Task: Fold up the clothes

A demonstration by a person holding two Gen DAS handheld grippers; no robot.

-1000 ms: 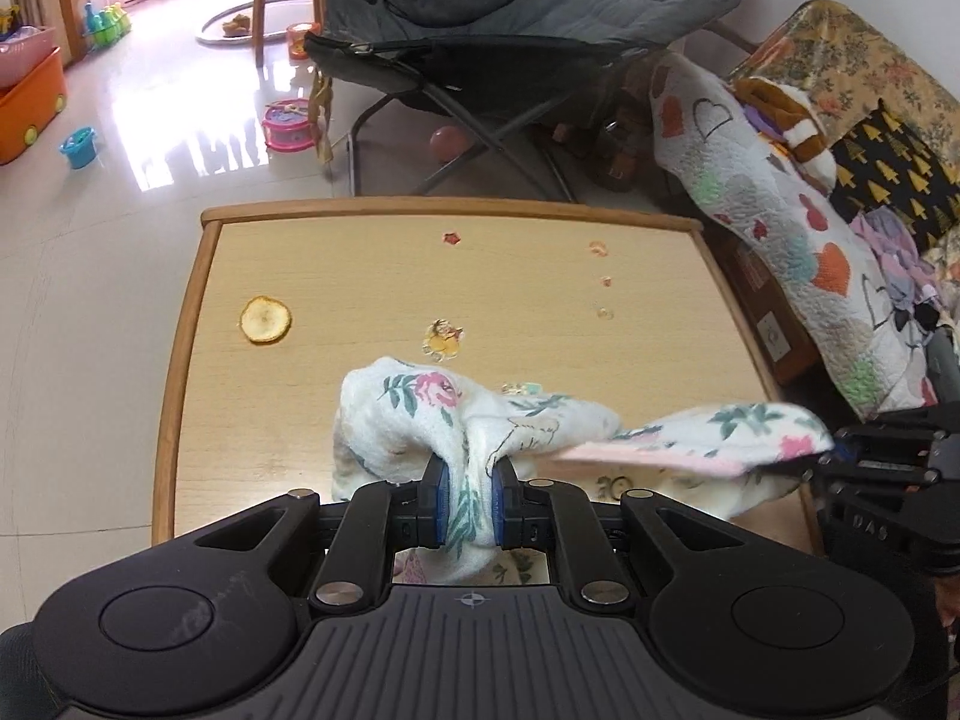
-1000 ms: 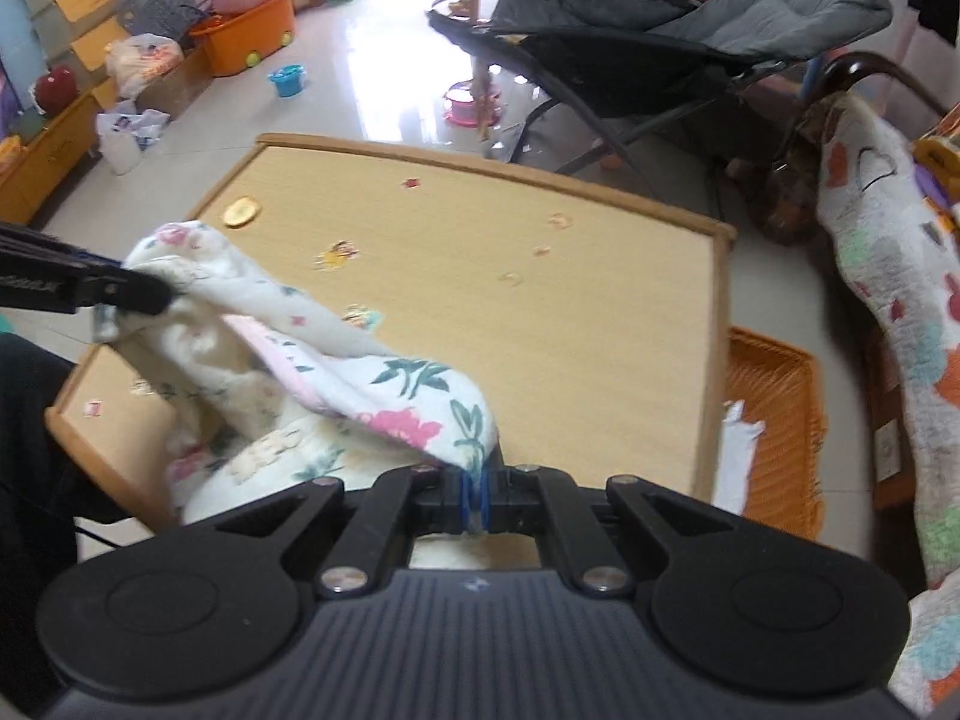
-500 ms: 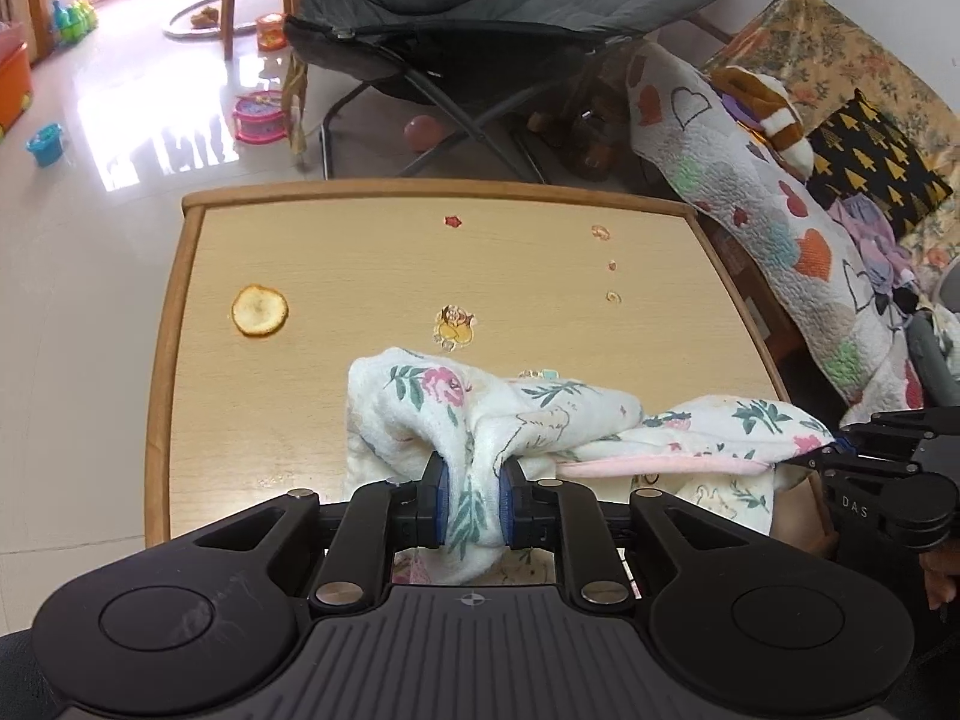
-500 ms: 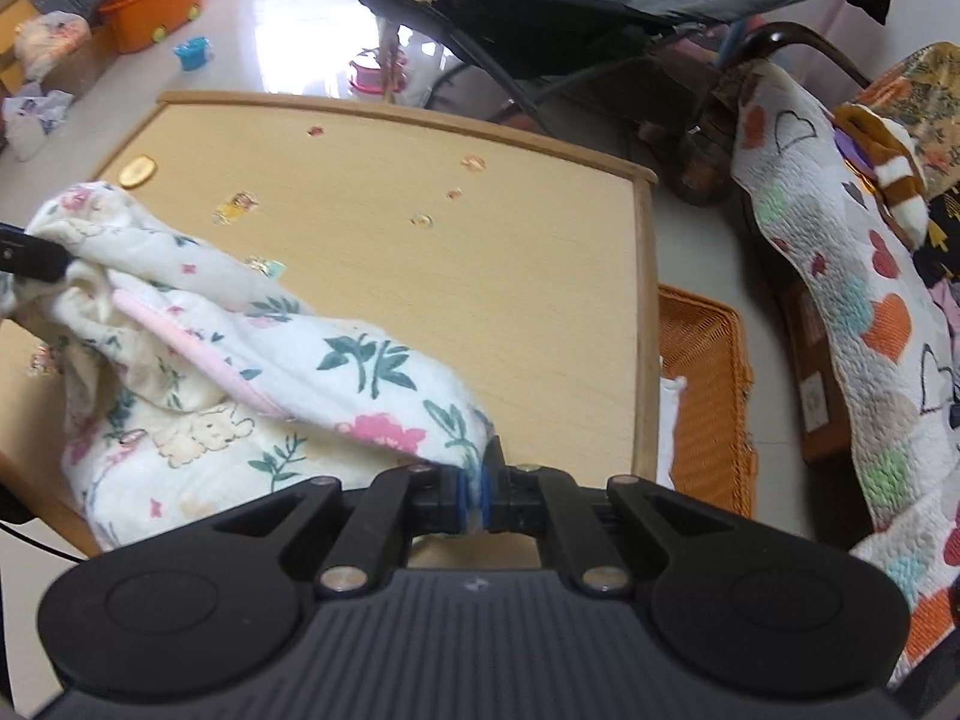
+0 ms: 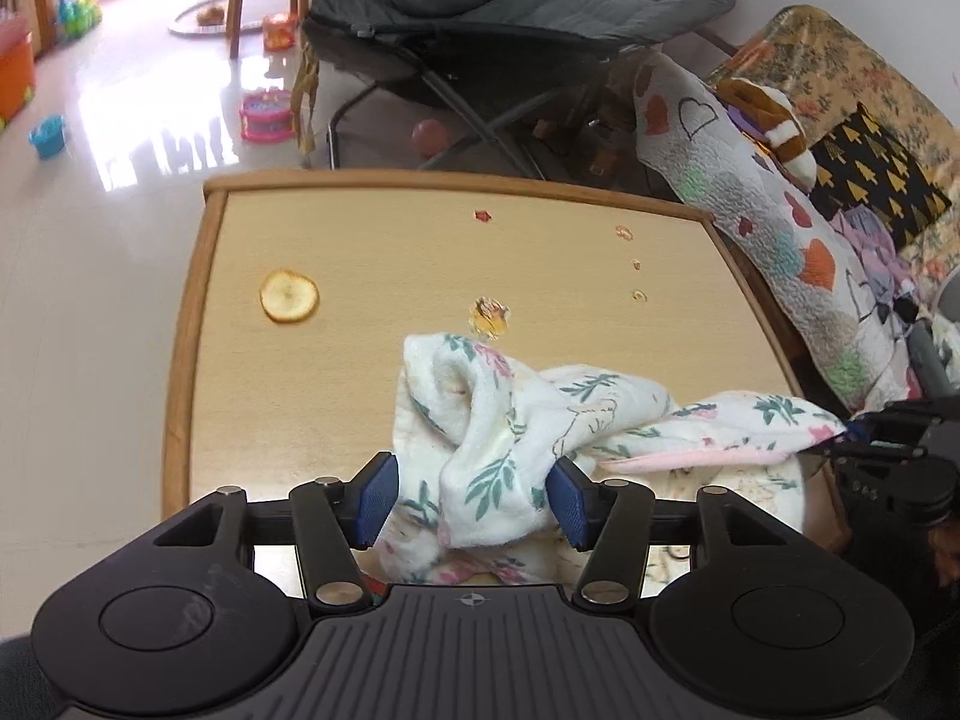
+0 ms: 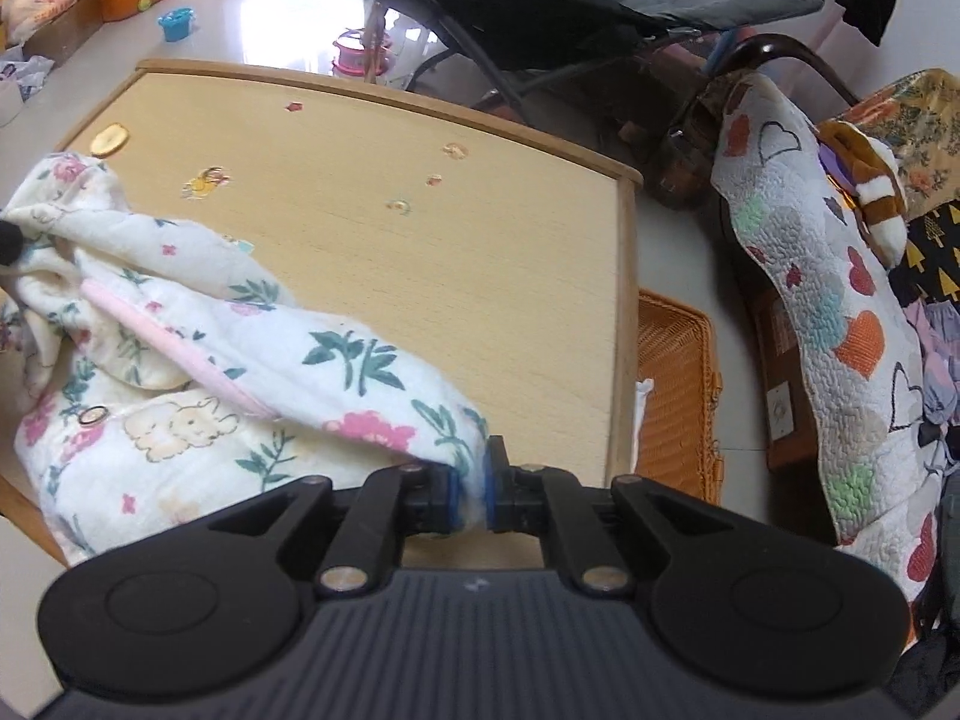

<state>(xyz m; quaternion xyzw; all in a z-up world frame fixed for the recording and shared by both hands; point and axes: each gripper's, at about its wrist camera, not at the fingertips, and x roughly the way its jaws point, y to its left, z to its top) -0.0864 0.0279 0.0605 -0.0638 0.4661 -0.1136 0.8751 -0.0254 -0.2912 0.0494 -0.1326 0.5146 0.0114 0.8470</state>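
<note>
1. Since a second ago both hands have sunk toward the counter [image 5: 252, 276] and the floral garment [image 5: 498, 420] has settled onto its near edge; the bunch that was pinched tight now hangs loose.
2. Left hand-held gripper [image 5: 474, 501]: jaws have just been opening and now stand apart, blue pads [image 5: 377, 498] clear of the fabric on both sides, with a fold still between them. Released, not yet withdrawn.
3. Right hand-held gripper [image 6: 474, 492]: jaws nearly together, clamped on a thin corner of the garment.
4. Garment sits crumpled at the counter's near side, partly over the edge toward the person, stretched between the two grippers.
5. Judgement on the step: back the left gripper straight out so the pads don't snag the loose fold, then re-grip at a clean edge. Keep right-side tension so the cloth doesn't slide off the counter.
6. Risk: bulk over the edge could drag the rest down.
7. Materials: garment is soft, thick, quilted-looking cotton, cream with pink flowers, green leaves and pink binding trim [image 6: 168, 342]; a metal snap [image 6: 91, 417] is visible. It will probably hold creases poorly.
8. Counter is smooth pale laminate with a rounded wood rim, dotted with small stickers [image 5: 491, 317].
</note>
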